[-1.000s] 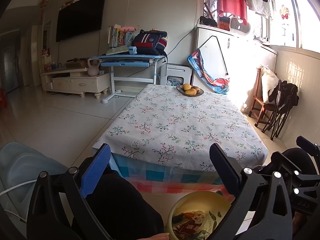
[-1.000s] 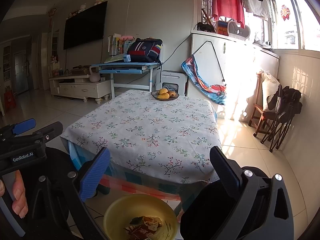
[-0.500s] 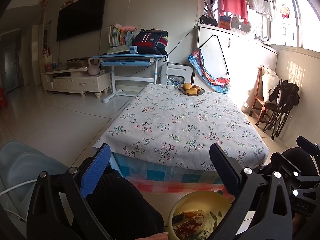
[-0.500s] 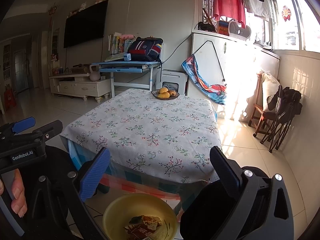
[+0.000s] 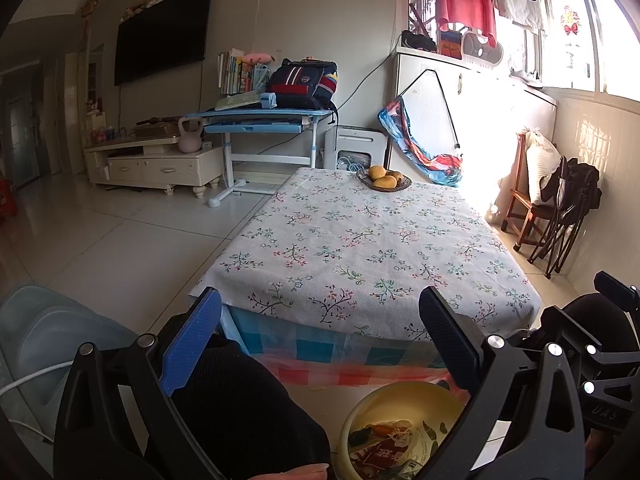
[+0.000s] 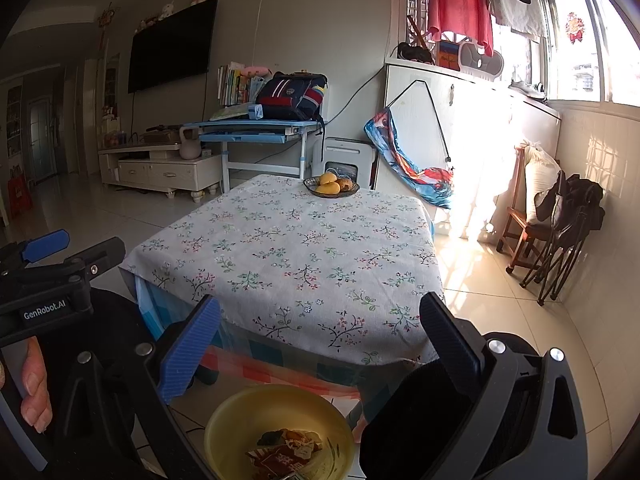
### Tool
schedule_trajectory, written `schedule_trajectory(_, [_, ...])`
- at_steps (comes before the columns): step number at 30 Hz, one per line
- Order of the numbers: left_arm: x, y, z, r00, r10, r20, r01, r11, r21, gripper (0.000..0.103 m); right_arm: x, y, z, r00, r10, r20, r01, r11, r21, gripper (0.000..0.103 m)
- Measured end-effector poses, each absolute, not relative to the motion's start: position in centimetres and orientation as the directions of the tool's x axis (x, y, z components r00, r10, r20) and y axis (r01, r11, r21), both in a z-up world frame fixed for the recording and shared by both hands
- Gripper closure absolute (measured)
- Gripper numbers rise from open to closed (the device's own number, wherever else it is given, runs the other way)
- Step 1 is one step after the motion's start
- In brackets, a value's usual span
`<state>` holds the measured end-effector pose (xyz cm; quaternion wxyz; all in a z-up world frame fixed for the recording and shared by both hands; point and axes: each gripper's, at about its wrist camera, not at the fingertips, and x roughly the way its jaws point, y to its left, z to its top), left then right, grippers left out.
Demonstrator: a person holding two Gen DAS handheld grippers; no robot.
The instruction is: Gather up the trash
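A yellow bin [image 5: 404, 400] stands on the floor below the table's near edge, with wrappers [image 5: 384, 448] inside; it also shows in the right wrist view [image 6: 280, 412], wrappers [image 6: 288, 450] in it. My left gripper [image 5: 320, 328] is open and empty, held above the bin before the table. My right gripper [image 6: 320, 328] is open and empty too, also above the bin. The left gripper's body [image 6: 52, 280] shows at the right wrist view's left.
A table with a floral cloth [image 5: 360, 248] fills the middle, also in the right wrist view [image 6: 296, 252]. A fruit bowl [image 5: 383, 180] sits at its far edge. A chair with a bag [image 5: 560, 204] stands right. A blue desk [image 5: 260, 120] is behind.
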<state>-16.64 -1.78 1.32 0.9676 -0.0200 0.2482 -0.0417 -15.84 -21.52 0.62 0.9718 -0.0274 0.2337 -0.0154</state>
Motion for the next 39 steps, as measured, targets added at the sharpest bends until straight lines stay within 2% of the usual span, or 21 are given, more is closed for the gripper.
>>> schedule_trajectory(23, [-16.8,-0.9,1.2,0.869,-0.065,-0.491,0.039,0.997,-0.063,0.007,-15.6,-21.4,0.5,0.883,-0.045,-0.467,0.007,0.997,-0.082,0.008])
schedule_trajectory(39, [-16.2,-0.1,0.8,0.847,-0.104,-0.521,0.055,0.993,-0.108,0.007,-15.4,-21.3,0.3,0.879,-0.042,-0.475,0.004,0.997,-0.08,0.008])
